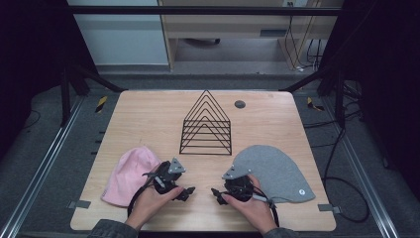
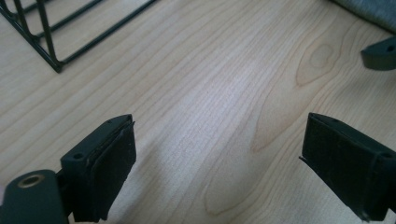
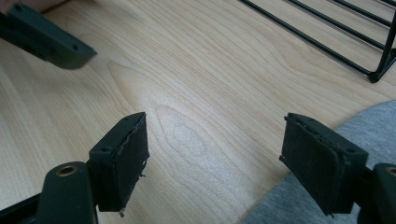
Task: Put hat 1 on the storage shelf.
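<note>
Two knitted hats lie before you, low in the high view: the pink hat (image 1: pixel 130 174) at lower left, the grey hat (image 1: pixel 274 171) at lower right, well apart, with the black wire rack (image 1: pixel 206 125) standing between and above them at mid-frame. Your left gripper (image 1: pixel 187 191) rests just beside the pink hat with its jaws apart and nothing between them; your right gripper (image 1: pixel 216 194) sits at the grey hat's near edge, jaws likewise spread over bare wood.

Both hats look soft, light and floppy, so expect them to sag and fold when lifted. You would likely do best pinching the thicker brim edge rather than the crown.

The wooden table (image 1: pixel 148 119) is smooth and pale, so fabric may slide. Around it you have grey carpet, dark frame posts and loose cables at the right of the frame.
</note>
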A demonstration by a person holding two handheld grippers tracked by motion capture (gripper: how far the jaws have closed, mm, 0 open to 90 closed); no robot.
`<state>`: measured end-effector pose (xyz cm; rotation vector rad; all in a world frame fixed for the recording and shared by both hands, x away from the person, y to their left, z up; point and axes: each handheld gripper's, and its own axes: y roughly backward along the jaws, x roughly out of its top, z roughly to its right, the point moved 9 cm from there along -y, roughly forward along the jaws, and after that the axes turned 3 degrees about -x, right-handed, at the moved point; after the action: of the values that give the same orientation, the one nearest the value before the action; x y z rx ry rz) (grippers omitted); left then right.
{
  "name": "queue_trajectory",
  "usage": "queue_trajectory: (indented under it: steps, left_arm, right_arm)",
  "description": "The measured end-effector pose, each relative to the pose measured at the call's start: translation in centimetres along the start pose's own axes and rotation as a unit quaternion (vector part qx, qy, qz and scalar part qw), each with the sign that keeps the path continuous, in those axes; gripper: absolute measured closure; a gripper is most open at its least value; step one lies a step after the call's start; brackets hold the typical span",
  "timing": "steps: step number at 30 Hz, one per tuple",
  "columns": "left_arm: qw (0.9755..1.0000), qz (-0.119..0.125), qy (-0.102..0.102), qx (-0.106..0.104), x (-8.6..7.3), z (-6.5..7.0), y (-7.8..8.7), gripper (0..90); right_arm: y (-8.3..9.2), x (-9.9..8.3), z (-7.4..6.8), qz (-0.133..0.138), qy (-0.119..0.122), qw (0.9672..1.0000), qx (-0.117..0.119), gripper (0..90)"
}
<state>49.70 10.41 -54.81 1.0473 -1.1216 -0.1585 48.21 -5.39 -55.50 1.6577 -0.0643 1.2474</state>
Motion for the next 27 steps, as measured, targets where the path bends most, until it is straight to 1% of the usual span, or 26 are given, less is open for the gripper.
queue_trajectory:
  steps: [2, 5, 6, 7, 9, 11, 12, 13, 14, 15, 16, 18, 19, 20, 21, 22, 23, 24, 25, 26, 27]
  left_arm:
    - [1.0000, 0.009, 0.000, 0.001, 0.2, -0.4, 0.5, 9.6]
    - [0.9998, 0.021, 0.003, 0.004, 0.4, -0.9, 1.2, 10.0]
    - [0.9997, 0.025, 0.009, 0.003, 0.6, -1.1, 1.6, 11.0]
    - [0.9994, 0.031, 0.008, 0.010, 0.7, -1.3, 1.9, 12.2]
    - [0.9991, 0.039, 0.008, 0.013, 1.0, -1.7, 2.6, 12.3]
    - [0.9987, 0.045, 0.007, 0.021, 1.4, -2.4, 3.5, 12.3]
    - [0.9987, 0.045, 0.007, 0.021, 1.4, -2.4, 3.5, 12.3]
    - [0.9989, 0.035, -0.001, 0.031, 1.5, -3.4, 4.2, 12.5]
    - [0.9989, 0.023, -0.006, 0.040, 1.6, -4.2, 5.0, 13.0]
    - [0.9987, 0.014, -0.012, 0.048, 1.7, -4.9, 5.6, 13.2]
    - [0.9986, 0.010, -0.014, 0.051, 1.9, -5.4, 6.2, 13.1]
    - [0.9974, 0.011, -0.020, 0.068, 2.5, -7.0, 7.9, 13.1]
    - [0.9974, 0.011, -0.020, 0.068, 2.5, -7.0, 7.9, 13.1]
    - [0.9964, 0.005, -0.023, 0.081, 2.7, -8.5, 9.0, 13.0]
    - [0.9964, 0.005, -0.023, 0.081, 2.7, -8.5, 9.0, 12.9]
    - [0.9958, 0.002, -0.022, 0.088, 2.6, -9.4, 9.5, 12.4]
    - [0.9955, -0.006, -0.012, 0.094, 2.2, -10.9, 10.2, 11.7]
    - [0.9955, -0.005, -0.006, 0.094, 2.0, -11.5, 10.4, 11.9]
    - [0.9956, -0.005, 0.003, 0.094, 1.7, -12.3, 10.8, 12.3]
    - [0.9956, -0.005, 0.003, 0.094, 1.7, -12.3, 10.8, 14.1]
    - [0.9954, -0.012, 0.007, 0.094, 1.3, -13.0, 10.9, 16.9]
  right_arm:
    - [0.0, -0.1, 0.0, -0.006, 0.000, 1.0000, -0.001, 23.4]
    - [0.1, -0.2, 0.2, -0.007, -0.006, 1.0000, -0.003, 22.8]
    - [0.2, -0.2, 0.3, -0.007, -0.009, 0.9999, -0.004, 22.3]
    - [0.3, -0.2, 0.4, -0.007, -0.012, 0.9999, -0.005, 21.9]
    - [0.3, -0.2, 0.5, -0.005, -0.016, 0.9998, -0.005, 21.9]
    - [0.5, -0.1, 0.6, -0.002, -0.020, 0.9998, -0.005, 21.9]
    - [0.5, -0.1, 0.6, -0.002, -0.020, 0.9998, -0.005, 21.9]
    - [0.7, 0.1, 0.7, 0.002, -0.027, 0.9996, -0.002, 21.8]
    - [0.7, 0.1, 0.7, 0.004, -0.029, 0.9996, 0.001, 21.8]
    - [0.8, 0.2, 0.8, 0.005, -0.028, 0.9996, -0.001, 21.8]
    - [0.8, 0.2, 1.0, 0.004, -0.030, 0.9995, -0.003, 21.4]
    - [1.1, 0.3, 1.2, 0.004, -0.027, 0.9996, -0.007, 19.2]
    - [1.3, 0.3, 1.2, 0.006, -0.026, 0.9996, -0.010, 18.3]
    - [1.5, 0.4, 1.3, 0.007, -0.025, 0.9996, -0.012, 17.1]
    - [1.5, 0.4, 1.3, 0.007, -0.025, 0.9996, -0.012, 17.1]
    - [1.8, 0.4, 1.2, 0.009, -0.025, 0.9996, -0.011, 14.2]
    - [1.8, 0.3, 1.2, 0.008, -0.024, 0.9996, -0.013, 14.1]
    - [1.9, 0.3, 1.2, 0.009, -0.023, 0.9996, -0.013, 14.0]
    - [1.9, 0.4, 1.2, 0.009, -0.022, 0.9996, -0.013, 14.1]
    - [1.9, 0.4, 1.2, 0.009, -0.022, 0.9996, -0.013, 14.1]
    - [1.9, 0.5, 1.2, 0.014, -0.026, 0.9995, -0.009, 15.6]
